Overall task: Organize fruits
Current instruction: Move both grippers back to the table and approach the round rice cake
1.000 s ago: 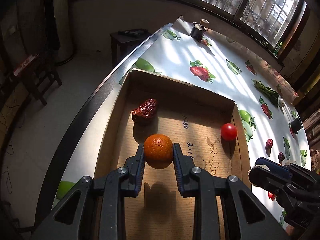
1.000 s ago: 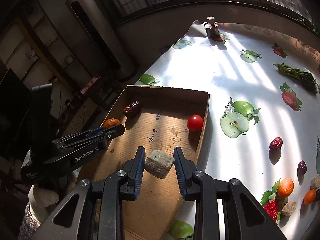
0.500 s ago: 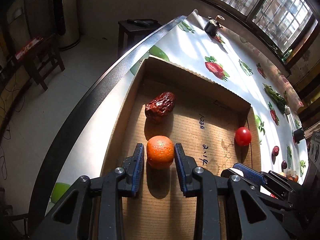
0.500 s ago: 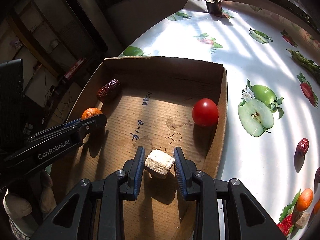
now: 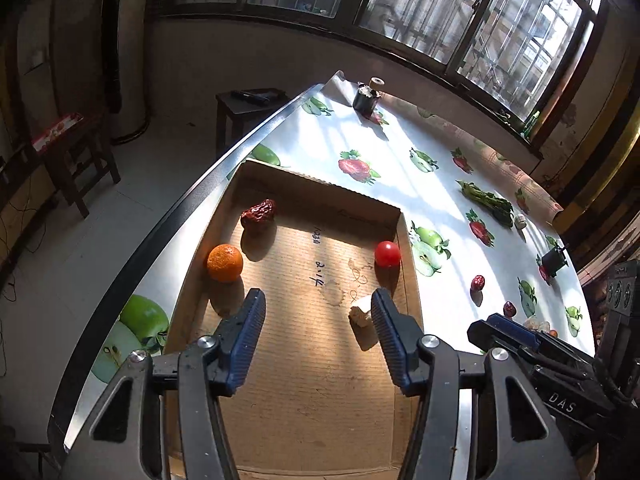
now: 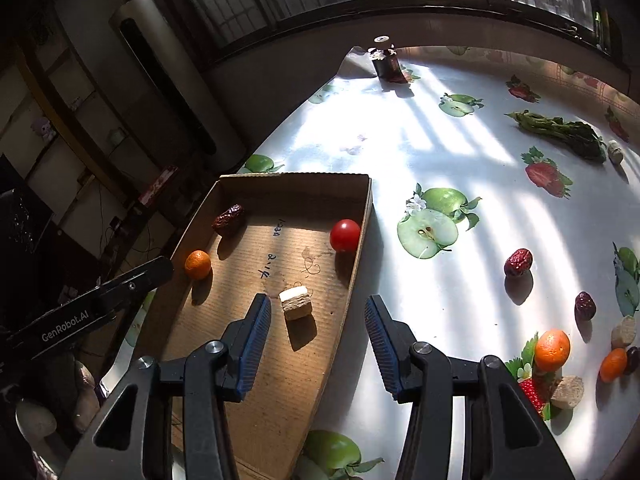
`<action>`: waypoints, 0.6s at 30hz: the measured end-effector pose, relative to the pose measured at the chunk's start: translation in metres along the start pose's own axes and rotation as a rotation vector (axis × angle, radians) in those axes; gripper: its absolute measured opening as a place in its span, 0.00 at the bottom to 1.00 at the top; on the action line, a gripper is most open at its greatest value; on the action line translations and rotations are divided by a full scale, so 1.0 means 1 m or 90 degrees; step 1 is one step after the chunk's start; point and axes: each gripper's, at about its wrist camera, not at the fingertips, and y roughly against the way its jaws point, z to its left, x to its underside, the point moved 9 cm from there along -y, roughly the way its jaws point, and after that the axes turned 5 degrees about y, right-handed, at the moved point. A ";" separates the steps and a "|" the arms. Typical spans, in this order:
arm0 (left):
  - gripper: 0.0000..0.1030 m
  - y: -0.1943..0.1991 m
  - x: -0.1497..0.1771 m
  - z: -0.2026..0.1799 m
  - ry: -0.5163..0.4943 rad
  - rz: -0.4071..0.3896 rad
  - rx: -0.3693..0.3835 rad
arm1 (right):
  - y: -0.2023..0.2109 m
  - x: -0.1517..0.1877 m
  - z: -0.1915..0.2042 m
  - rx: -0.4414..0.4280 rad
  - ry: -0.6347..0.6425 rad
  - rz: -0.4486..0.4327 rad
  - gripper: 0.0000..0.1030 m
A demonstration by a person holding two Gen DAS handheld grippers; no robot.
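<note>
Both our grippers, left gripper (image 5: 318, 334) and right gripper (image 6: 318, 338), now release: jaws opening, empty, leaving the round orange tangerine (image 5: 225, 263) and pale beige cube (image 6: 295, 302) resting inside the shallow cardboard tray (image 5: 320, 188) at mid-frame.

The brown corrugated cardboard tray (image 6: 362, 216) bears dark handwritten marks. In it lie a round orange mandarin (image 5: 225, 263), a wrinkled dark-red date (image 5: 259, 211), a glossy red cherry tomato (image 6: 345, 235) and a pale beige cube (image 6: 295, 303). The white worktop cloth (image 6: 420, 152) is printed with green apples and red strawberries. Each black claw has blue ribbed pads (image 5: 247, 338).
</note>
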 end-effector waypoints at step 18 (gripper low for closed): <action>0.63 -0.008 0.097 -0.193 -0.209 0.050 0.085 | 0.202 0.152 -0.282 0.260 -0.180 -0.046 0.54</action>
